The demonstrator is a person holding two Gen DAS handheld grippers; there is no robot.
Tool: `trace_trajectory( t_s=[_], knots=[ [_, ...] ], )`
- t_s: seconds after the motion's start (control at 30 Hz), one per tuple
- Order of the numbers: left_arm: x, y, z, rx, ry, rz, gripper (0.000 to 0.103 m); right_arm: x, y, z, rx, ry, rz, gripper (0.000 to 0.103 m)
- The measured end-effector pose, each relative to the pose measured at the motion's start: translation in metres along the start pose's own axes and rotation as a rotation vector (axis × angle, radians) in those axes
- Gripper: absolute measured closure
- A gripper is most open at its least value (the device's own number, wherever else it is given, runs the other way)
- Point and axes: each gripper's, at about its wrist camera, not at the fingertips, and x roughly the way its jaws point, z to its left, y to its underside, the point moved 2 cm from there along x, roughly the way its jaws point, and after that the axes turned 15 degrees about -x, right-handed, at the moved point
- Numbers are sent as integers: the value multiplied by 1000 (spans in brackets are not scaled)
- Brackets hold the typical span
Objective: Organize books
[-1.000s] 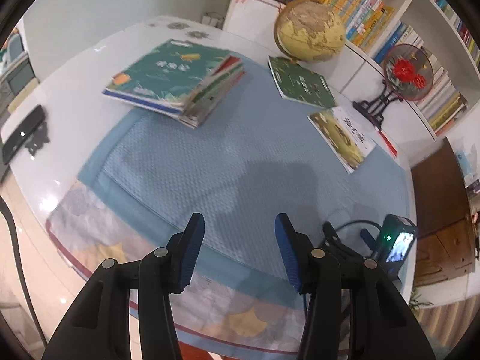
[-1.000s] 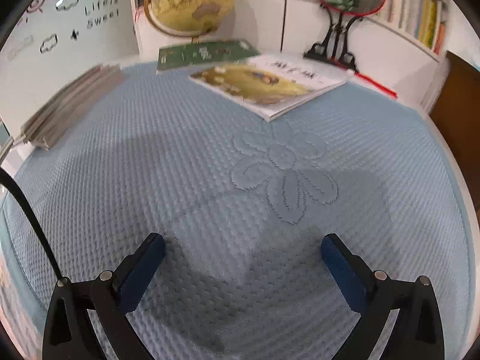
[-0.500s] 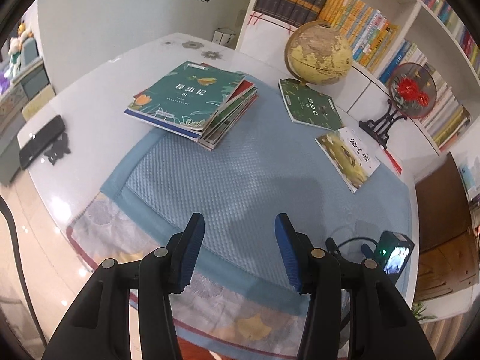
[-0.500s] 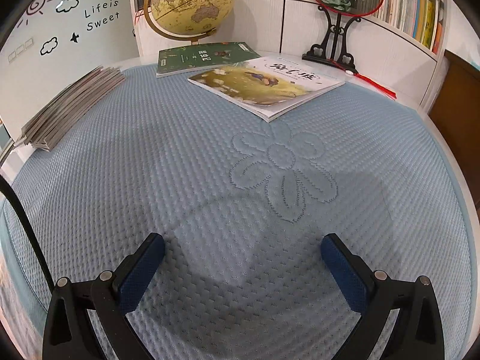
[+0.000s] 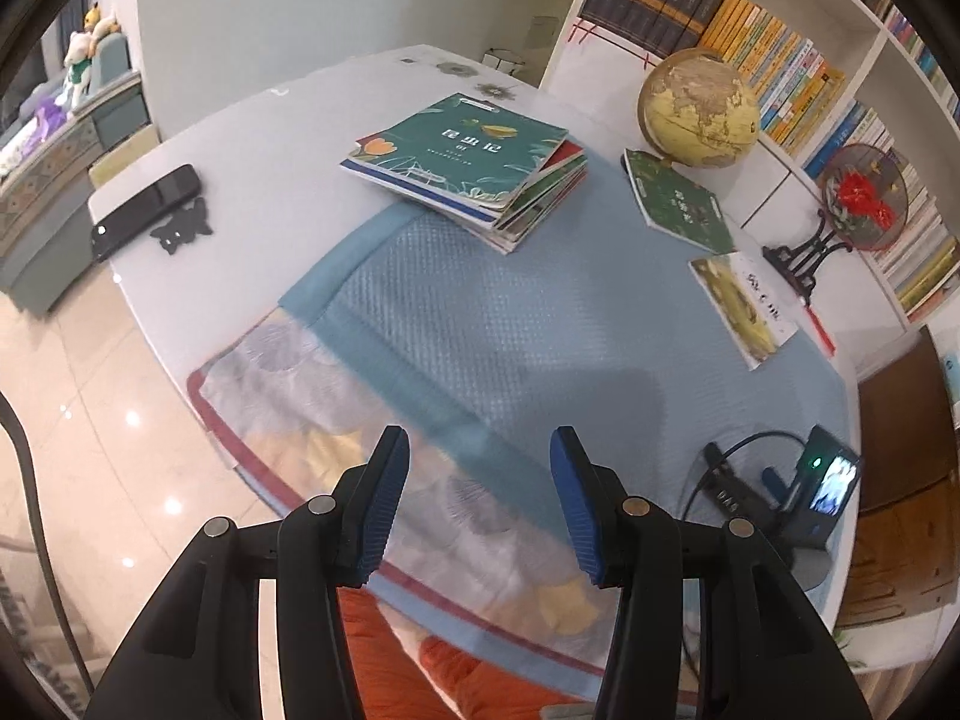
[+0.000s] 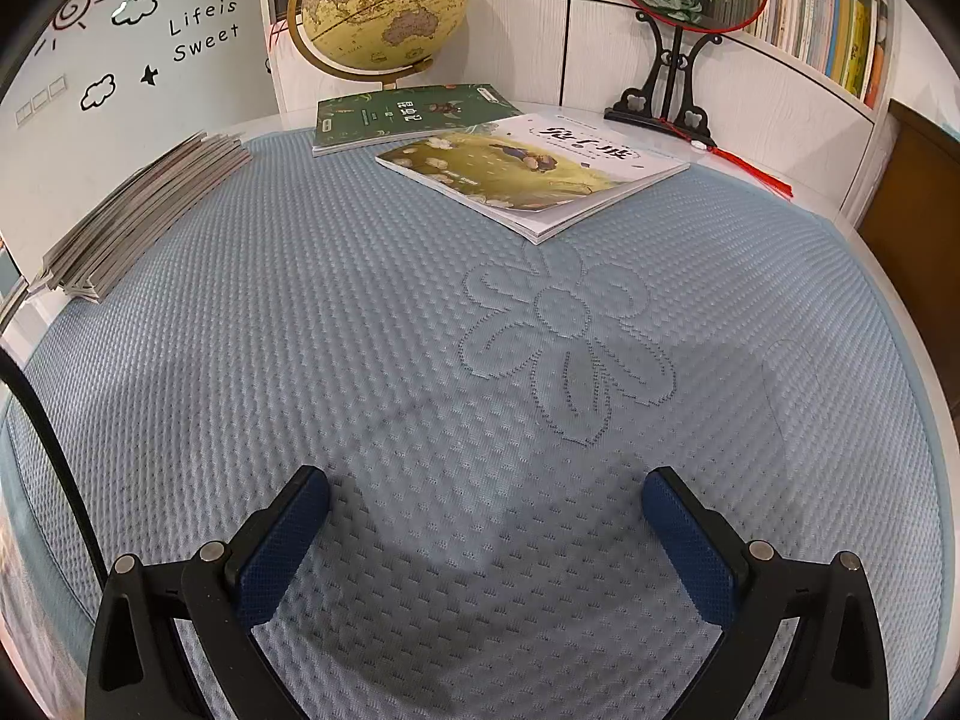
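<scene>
Blue mat (image 6: 420, 312), both grippers angled down, fingers apart, empty

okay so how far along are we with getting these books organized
Partly done. Several books already sit in a stack at the mat's far edge. Nothing is in hand: the left hand-held gripper and right hand-held gripper are both open and empty. Still loose are the dark green book by the globe and the yellow-and-white book.
</scene>
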Motion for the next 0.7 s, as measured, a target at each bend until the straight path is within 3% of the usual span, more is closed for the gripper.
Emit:
trace_trajectory(
  t_s=[0.17, 0.43, 0.7],
  knots=[
    [-7, 1, -18, 57, 32, -10, 56, 0, 0, 0, 0, 0, 0, 0],
    [-5, 9, -67, 157, 128, 37, 56, 0, 0, 0, 0, 0, 0, 0],
    [-2, 20, -91, 247, 116, 44, 56, 0, 0, 0, 0, 0, 0, 0]
  ],
)
